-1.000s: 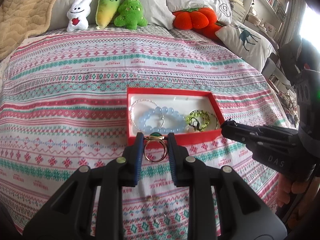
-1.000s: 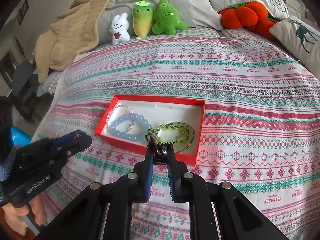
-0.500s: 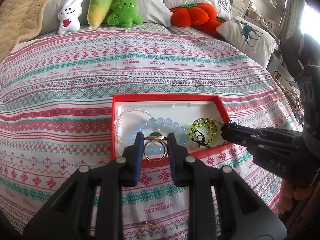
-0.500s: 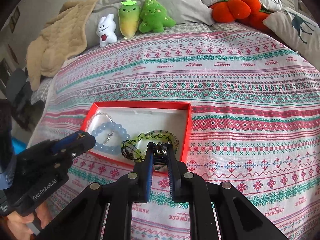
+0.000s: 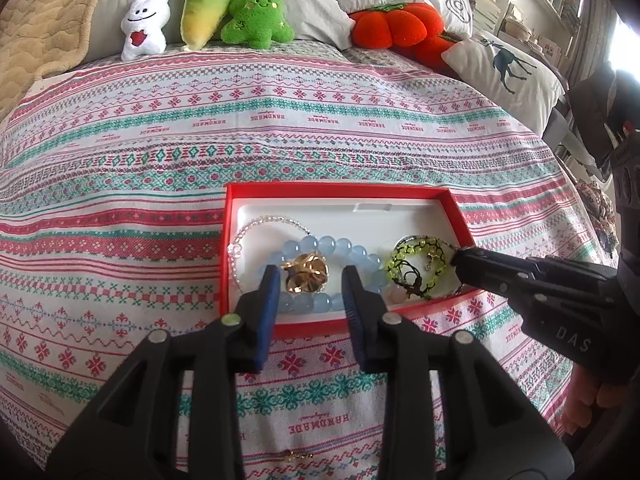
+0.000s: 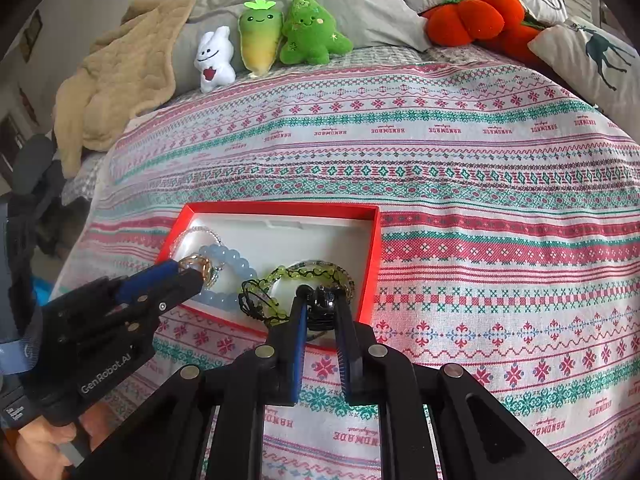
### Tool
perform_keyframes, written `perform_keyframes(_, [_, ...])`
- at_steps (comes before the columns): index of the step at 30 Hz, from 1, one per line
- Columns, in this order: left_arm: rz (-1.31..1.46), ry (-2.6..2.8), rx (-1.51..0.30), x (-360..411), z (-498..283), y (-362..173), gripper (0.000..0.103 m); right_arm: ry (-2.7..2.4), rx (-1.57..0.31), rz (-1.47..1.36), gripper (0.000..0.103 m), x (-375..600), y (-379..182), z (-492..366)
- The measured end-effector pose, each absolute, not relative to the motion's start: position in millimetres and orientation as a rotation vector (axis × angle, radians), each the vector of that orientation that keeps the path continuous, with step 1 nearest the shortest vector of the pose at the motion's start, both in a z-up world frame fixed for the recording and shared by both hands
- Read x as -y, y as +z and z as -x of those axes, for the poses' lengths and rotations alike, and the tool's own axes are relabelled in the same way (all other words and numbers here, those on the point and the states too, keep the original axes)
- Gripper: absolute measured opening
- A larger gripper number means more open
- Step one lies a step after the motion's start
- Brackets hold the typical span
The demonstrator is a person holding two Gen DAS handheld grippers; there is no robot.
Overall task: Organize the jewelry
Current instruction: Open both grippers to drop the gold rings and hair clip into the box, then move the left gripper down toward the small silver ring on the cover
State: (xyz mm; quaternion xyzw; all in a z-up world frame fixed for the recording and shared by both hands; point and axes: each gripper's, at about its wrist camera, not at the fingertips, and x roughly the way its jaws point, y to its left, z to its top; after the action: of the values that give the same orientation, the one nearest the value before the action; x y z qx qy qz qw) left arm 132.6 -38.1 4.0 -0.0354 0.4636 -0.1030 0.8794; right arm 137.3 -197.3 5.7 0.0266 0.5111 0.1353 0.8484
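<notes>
A: Nearest first: what are the two grippers doing?

B: The left gripper [image 5: 309, 288] has its fingers spread wide above the near edge of the red jewelry box [image 5: 340, 189]. Nothing is clamped between them. A gold ring [image 5: 305, 277] shows in the gap, on the blue bead bracelet [image 5: 336, 248]; I cannot tell if it has fully settled there.

A: And the right one?

B: The right gripper [image 6: 321, 312] has its fingers drawn close on a small dark trinket [image 6: 323, 305] at the box's near right corner. Whether the pads still press it or have just parted, I cannot tell.

A: What lies in the box itself?

B: On the white lining, a clear bead bracelet [image 5: 256, 226] sits at the left, overlapped by the blue one. To the right is a green bead bracelet [image 5: 416, 258] tangled with black cord, touching the right gripper's tip.

A: Anything on the bed nearer than the box?

B: A small gold piece [image 5: 296, 456] lies on the patterned bedspread [image 5: 120, 200], near the bottom between the left gripper's arms.

A: And farther off?

B: A white bunny plush [image 5: 146, 24], a green-yellow radish plush [image 5: 204, 8] and a green tree plush [image 5: 258, 14] stand in a row against grey pillows, with an orange pumpkin cushion [image 5: 394, 26] to the right.
</notes>
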Motion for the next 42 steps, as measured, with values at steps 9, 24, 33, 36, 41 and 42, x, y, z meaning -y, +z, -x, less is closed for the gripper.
perform_keyframes(9, [0.062, -0.217, -0.948, 30.8, -118.3, 22.0, 0.057, 0.289, -1.056, -0.065, 0.017, 200.5, 17.7, -133.9])
perform_keyframes(24, [0.018, -0.19, -1.028, 18.4, -81.1, 24.5, 0.078, 0.304, -1.077, -0.012, 0.027, 206.9, 33.4, -106.1])
perform_keyframes(33, [-0.008, -0.186, -1.107, 3.6, -62.7, 13.0, 0.083, 0.307, -1.101, -0.01, 0.074, 209.9, 34.4, -80.8])
perform_keyframes(36, [-0.008, -0.18, -1.129, -1.6, -57.5, 8.0, 0.083, 0.303, -1.116, 0.008, 0.075, 209.5, 31.0, -73.9])
perform_keyframes(41, [-0.008, -0.182, -1.149, -7.0, -47.4, 4.4, 0.083, 0.292, -1.163, 0.015, 0.075, 212.1, 19.4, -64.4])
perform_keyframes(42, [-0.01, -0.182, -1.151, -7.1, -45.8, 4.1, 0.083, 0.293, -1.167, 0.017, 0.075, 212.2, 17.8, -63.0])
